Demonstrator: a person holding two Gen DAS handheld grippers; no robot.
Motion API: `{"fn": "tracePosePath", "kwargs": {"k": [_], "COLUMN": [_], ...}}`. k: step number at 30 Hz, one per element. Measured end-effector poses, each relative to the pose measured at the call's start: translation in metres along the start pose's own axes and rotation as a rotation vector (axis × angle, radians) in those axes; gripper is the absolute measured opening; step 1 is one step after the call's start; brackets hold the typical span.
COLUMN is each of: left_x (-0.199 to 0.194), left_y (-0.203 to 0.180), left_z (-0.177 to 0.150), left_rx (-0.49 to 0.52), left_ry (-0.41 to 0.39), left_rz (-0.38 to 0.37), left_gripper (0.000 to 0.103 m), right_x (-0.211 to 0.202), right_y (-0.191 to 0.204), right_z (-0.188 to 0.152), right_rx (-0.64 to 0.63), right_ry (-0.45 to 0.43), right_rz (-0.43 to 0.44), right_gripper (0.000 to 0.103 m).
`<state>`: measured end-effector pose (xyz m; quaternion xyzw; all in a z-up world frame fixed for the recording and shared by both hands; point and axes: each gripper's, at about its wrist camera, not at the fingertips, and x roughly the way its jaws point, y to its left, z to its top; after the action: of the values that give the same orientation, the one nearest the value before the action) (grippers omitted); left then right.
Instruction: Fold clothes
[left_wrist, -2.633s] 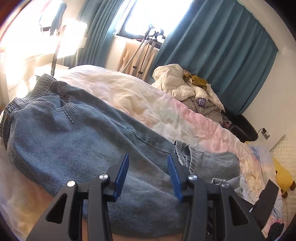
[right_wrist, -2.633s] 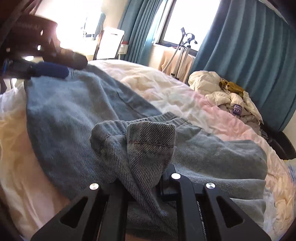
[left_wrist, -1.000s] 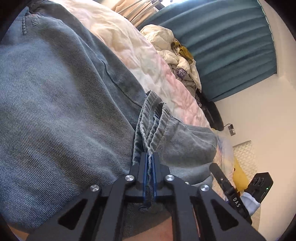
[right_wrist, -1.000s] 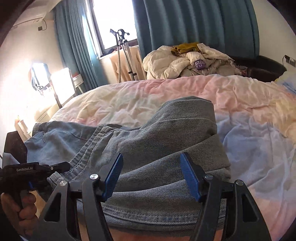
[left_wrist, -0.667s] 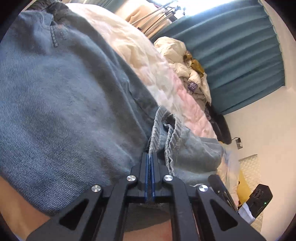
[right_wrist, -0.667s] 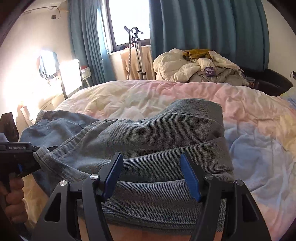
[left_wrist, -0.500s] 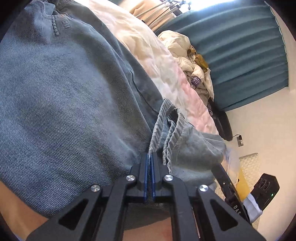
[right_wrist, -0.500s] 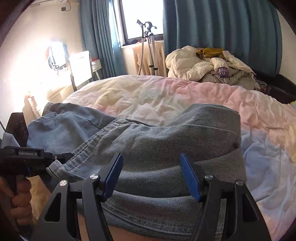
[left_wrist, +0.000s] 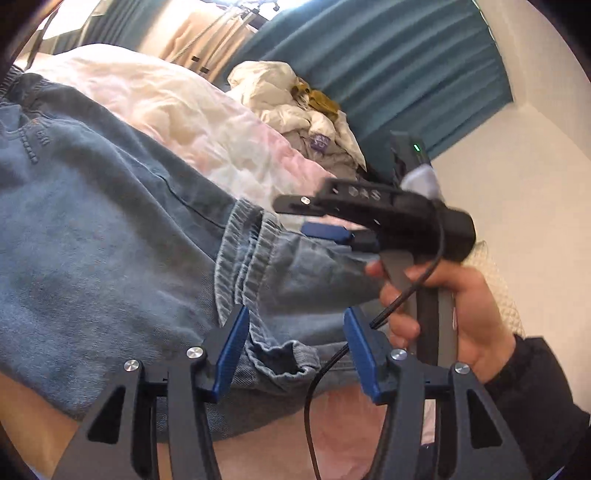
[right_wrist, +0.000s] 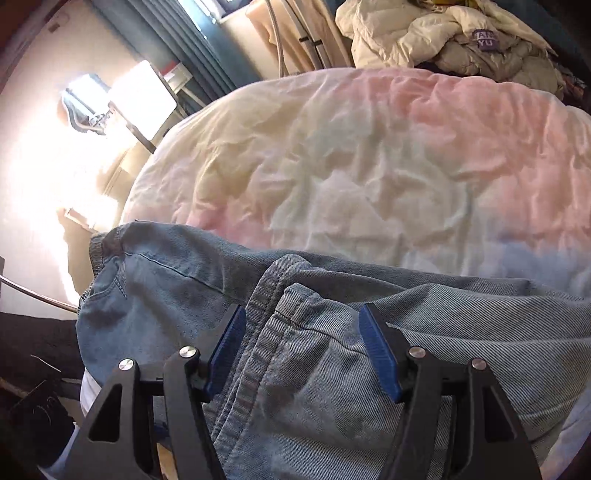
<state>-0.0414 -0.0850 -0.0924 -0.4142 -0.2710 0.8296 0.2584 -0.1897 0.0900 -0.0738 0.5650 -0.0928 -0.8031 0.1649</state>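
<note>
Blue denim jeans (left_wrist: 110, 236) lie folded over on the bed, their leg hems (left_wrist: 243, 254) resting on the upper part. My left gripper (left_wrist: 293, 347) is open and empty, just above the hem edge. My right gripper (right_wrist: 303, 354) is open and empty over the folded leg (right_wrist: 332, 369). In the left wrist view the right gripper (left_wrist: 325, 218) shows, held by a hand above the jeans' folded end. The jeans also fill the lower half of the right wrist view (right_wrist: 166, 280).
A pastel pink and white duvet (right_wrist: 369, 166) covers the bed. A pile of crumpled clothes (left_wrist: 295, 99) lies at the far side by teal curtains (left_wrist: 406, 59). A bright lamp and desk (right_wrist: 140, 96) stand left of the bed.
My left gripper has opened and let go of the jeans' hem. The right gripper has swung over the folded jeans toward the left one.
</note>
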Motion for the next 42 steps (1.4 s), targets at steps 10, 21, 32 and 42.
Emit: {"fn": "tracePosePath", "kwargs": {"k": [10, 21, 32, 42], "left_x": [0.028, -0.020, -0.008, 0.009], "left_y": [-0.008, -0.027, 0.022, 0.008], "left_z": [-0.013, -0.011, -0.002, 0.006], "left_rx": [0.072, 0.098, -0.090, -0.008], "left_ry": [0.084, -0.163, -0.096, -0.076], "left_rz": [0.026, 0.016, 0.108, 0.045], "left_gripper": [0.037, 0.008, 0.000, 0.036], "right_x": [0.032, -0.038, 0.059, 0.040], "right_y": [0.011, 0.030, 0.001, -0.026], "right_z": [0.000, 0.012, 0.018, 0.001], "right_rx": [-0.100, -0.160, -0.151, -0.045], "right_ry": [0.109, -0.184, -0.107, -0.155], "right_rz": [-0.162, -0.125, -0.135, 0.040], "right_gripper": [0.042, 0.024, 0.024, 0.035]}}
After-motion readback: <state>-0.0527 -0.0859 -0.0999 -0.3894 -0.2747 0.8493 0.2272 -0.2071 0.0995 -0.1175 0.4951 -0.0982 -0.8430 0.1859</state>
